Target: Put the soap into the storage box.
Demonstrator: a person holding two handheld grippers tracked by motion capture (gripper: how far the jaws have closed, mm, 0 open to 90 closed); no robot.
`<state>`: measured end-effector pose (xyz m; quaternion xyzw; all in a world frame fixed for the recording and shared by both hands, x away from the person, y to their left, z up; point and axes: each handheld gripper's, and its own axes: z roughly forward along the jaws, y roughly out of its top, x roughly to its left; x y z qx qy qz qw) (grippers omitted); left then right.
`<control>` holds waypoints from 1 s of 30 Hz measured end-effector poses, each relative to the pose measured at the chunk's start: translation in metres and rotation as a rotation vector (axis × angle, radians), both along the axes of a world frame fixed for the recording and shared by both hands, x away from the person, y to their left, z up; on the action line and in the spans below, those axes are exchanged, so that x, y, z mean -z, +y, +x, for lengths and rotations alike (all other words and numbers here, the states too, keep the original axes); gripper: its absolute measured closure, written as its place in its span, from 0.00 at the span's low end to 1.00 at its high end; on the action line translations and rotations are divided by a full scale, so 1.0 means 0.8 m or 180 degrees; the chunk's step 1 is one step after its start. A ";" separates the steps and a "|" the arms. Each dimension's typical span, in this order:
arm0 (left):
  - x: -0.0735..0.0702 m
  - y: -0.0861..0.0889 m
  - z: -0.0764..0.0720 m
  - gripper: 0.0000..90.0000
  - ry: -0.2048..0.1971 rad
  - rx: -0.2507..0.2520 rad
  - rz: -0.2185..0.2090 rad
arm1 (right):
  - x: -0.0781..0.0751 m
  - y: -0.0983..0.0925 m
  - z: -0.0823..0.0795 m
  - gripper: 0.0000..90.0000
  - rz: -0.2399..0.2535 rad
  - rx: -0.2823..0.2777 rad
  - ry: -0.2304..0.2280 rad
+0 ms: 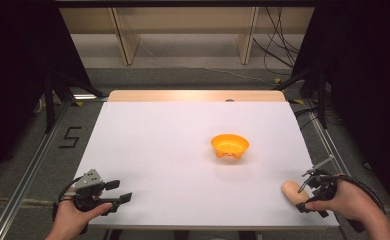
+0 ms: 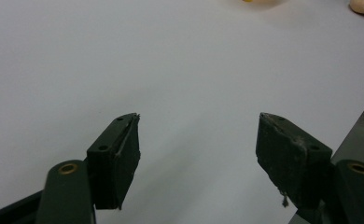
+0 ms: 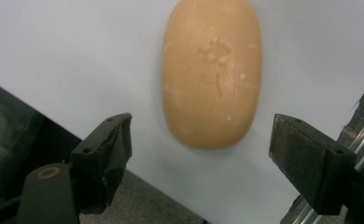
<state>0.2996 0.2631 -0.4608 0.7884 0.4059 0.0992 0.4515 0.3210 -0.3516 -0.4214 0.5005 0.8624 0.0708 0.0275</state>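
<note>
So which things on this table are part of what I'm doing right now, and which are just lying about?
In the job:
- bread roll, lying at the table's near right corner
- right gripper, open, jaws either side of the roll, not touching it

Lying about:
- orange bowl, mid-table, apart from both grippers
- left gripper, open over bare white table

Black two-jaw grippers (image 1: 125,191) — brass-ringed screw holes; trailing cables

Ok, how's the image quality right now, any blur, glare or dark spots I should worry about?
High view: even light on the white table, dark surroundings, soft shadow under the orange bowl. Right gripper view: the tan oval piece is slightly soft, jaws sharper. Left gripper view: jaws crisp, table plain, no glare.
</note>
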 end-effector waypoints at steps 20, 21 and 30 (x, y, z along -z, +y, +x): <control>0.000 0.001 0.000 0.33 -0.0008 -0.0006 -0.0007 | -0.008 -0.002 0.008 0.39 -0.0042 -0.0199 0.0056; 0.000 0.001 0.000 0.33 -0.0006 0.0000 -0.0004 | -0.008 -0.001 0.010 0.38 -0.0048 -0.0188 0.0044; 0.000 0.002 0.001 0.33 0.0005 0.0004 -0.0011 | -0.009 0.002 0.037 0.32 -0.0026 -0.0218 0.0101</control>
